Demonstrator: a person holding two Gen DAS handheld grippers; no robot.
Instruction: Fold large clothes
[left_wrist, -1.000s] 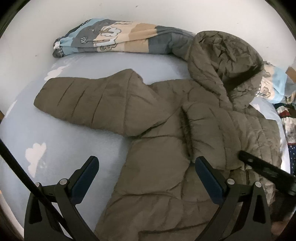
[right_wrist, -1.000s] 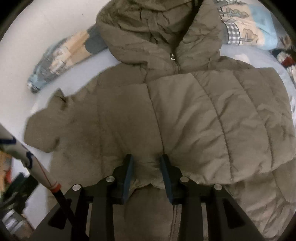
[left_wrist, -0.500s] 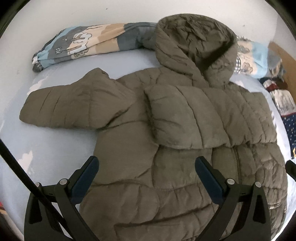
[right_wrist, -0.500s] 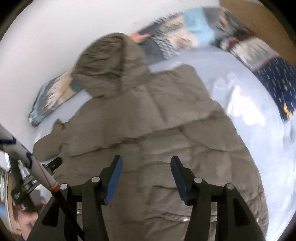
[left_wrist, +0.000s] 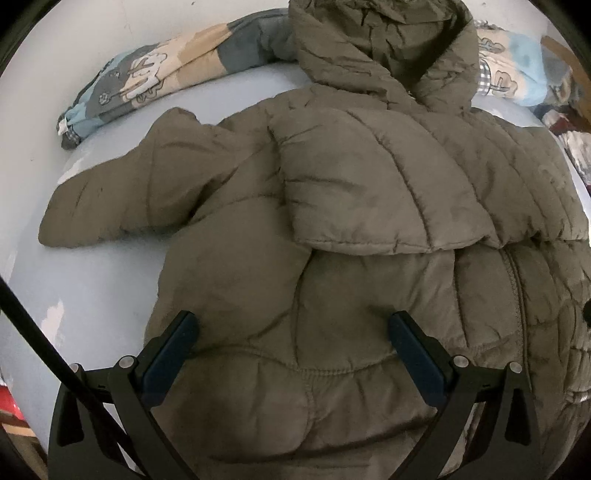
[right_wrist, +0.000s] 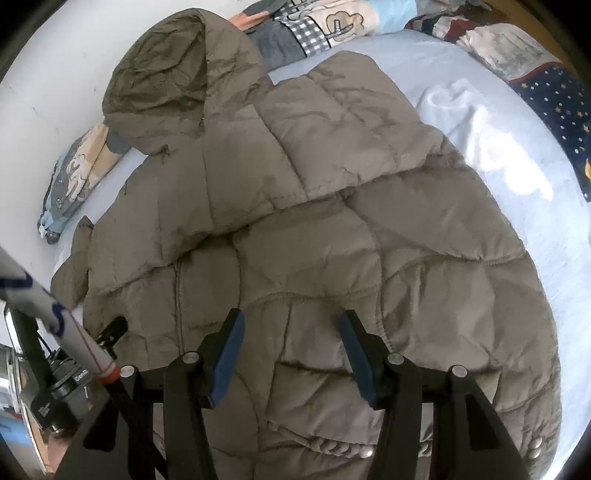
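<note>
Jacket (left_wrist: 332, 295) hem behind left claw (left_wrist: 291, 332)

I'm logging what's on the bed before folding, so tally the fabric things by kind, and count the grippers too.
Puffer jacket, olive, hooded: 1
Patchwork quilt, rolled along the wall: 1
Dark star-print fabric: 1
Light blue bedsheet: 1
Grippers: 2, left gripper and right gripper, both open over the jacket
Total: 6
</note>
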